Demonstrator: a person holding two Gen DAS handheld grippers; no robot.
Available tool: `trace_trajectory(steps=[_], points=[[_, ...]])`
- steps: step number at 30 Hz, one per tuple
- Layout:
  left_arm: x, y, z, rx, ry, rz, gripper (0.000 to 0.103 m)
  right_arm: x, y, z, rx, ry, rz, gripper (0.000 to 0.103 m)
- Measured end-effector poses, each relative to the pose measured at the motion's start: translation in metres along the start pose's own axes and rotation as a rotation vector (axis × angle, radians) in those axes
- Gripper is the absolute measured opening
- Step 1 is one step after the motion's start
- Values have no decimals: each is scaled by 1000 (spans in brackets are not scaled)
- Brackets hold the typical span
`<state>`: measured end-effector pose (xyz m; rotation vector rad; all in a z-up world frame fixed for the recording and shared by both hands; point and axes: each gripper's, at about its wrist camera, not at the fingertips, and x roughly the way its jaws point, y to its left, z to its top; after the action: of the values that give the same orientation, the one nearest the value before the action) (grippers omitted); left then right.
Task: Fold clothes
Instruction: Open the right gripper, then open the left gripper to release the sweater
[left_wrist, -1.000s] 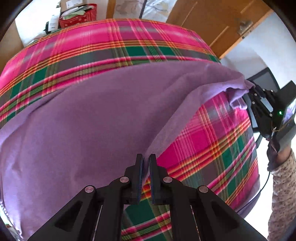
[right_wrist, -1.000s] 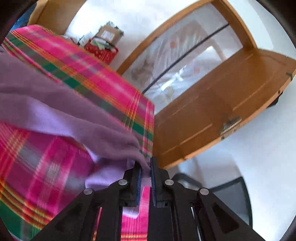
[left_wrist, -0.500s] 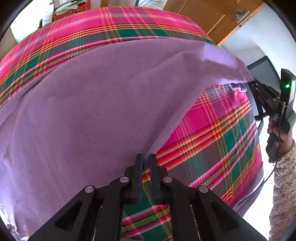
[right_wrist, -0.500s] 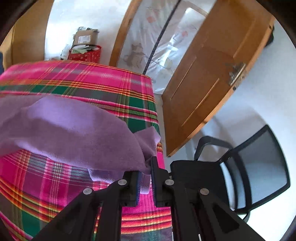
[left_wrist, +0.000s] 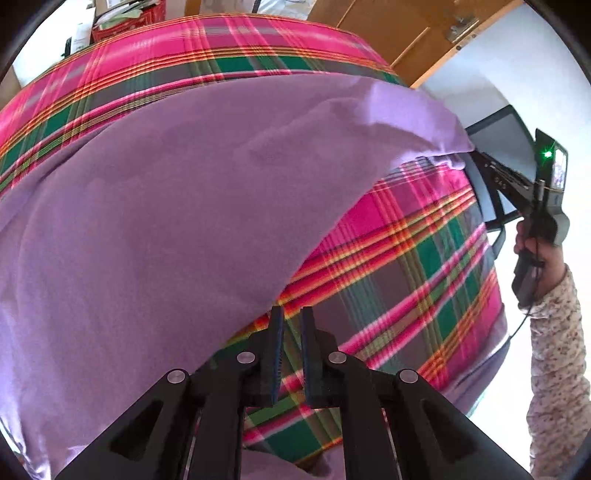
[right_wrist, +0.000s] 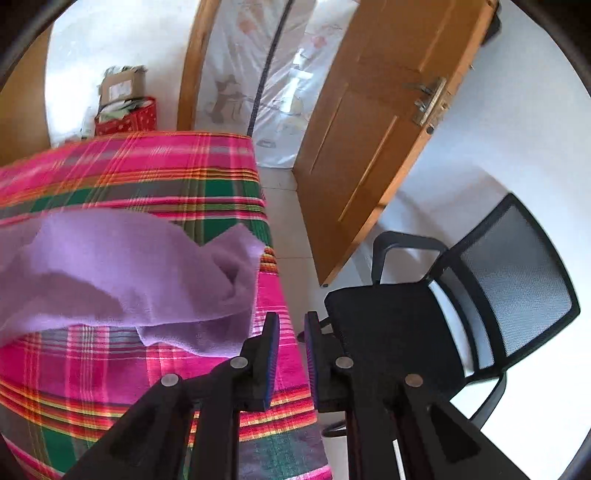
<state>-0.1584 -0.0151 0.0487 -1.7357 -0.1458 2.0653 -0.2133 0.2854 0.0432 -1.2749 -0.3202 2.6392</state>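
Purple garment (left_wrist: 177, 206) lies spread on the plaid tabletop (left_wrist: 424, 266), just released: both grippers' (left_wrist: 291, 325) (right_wrist: 290, 334) fingers open narrowly, empty, beside its edge; next, regrasp for another fold.

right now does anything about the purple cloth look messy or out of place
Yes. The purple cloth is not flat at its corner by the table edge: it is bunched and rolled over itself on the plaid tablecloth. Both claws are opening with nothing between them, the right claw just beside that heap.
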Motion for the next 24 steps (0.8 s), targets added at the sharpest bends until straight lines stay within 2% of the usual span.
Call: trace_trajectory(steps=[4,8,11,18,24], points=[[-22,6,3,-21,-56,1,15,-8,-12,0,50,-10,22,13],[-31,9,-4,-39,-82,10,16,-19,-10,-4,55,-13,61,13],[-33,10,-12,-52,-87,15,21,-33,-5,-11,43,-20,88,13],[-56,21,-41,-68,-98,29,21,-89,-15,-46,-11,-61,150,13],[-82,25,-76,-83,-117,40,27,-145,-66,-100,3,-82,108,16]])
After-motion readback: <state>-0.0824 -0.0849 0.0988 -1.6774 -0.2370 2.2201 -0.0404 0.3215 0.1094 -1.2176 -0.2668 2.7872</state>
